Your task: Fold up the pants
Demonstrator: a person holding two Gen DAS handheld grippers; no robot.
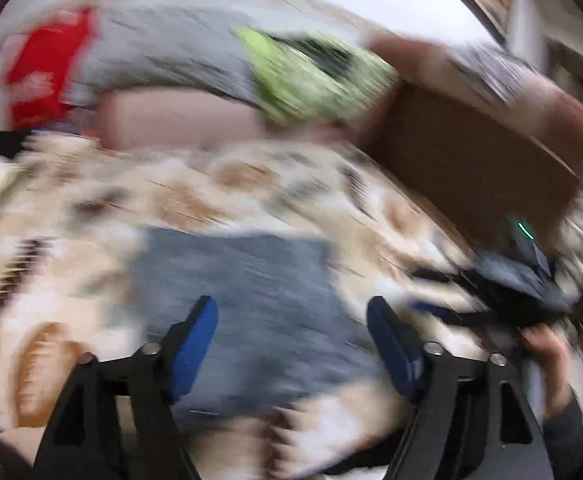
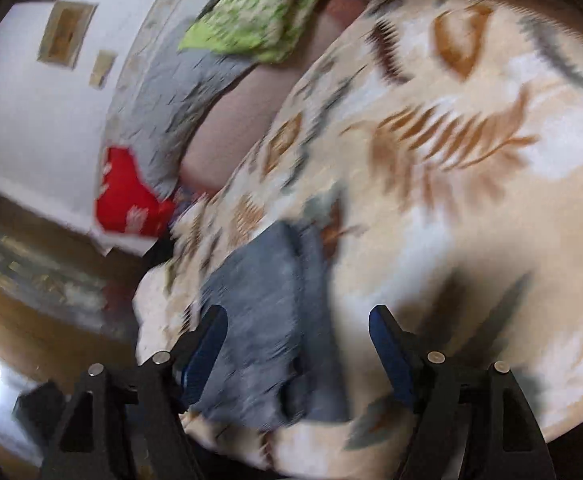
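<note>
The grey-blue pants (image 1: 247, 312) lie folded into a compact rectangle on a cream blanket with brown leaf print (image 1: 91, 208). My left gripper (image 1: 293, 332) is open above the pants, its blue pads apart and holding nothing. In the right wrist view the folded pants (image 2: 267, 336) lie near the bed's edge on the same blanket (image 2: 451, 140). My right gripper (image 2: 297, 340) is open over them and empty. Both views are blurred by motion.
A green patterned pillow (image 1: 311, 76), a grey cover (image 1: 163, 48) and a red cloth (image 1: 47, 76) lie at the head of the bed. The other hand-held gripper and a hand (image 1: 531, 300) show at the right. Wooden floor (image 2: 31, 340) lies beside the bed.
</note>
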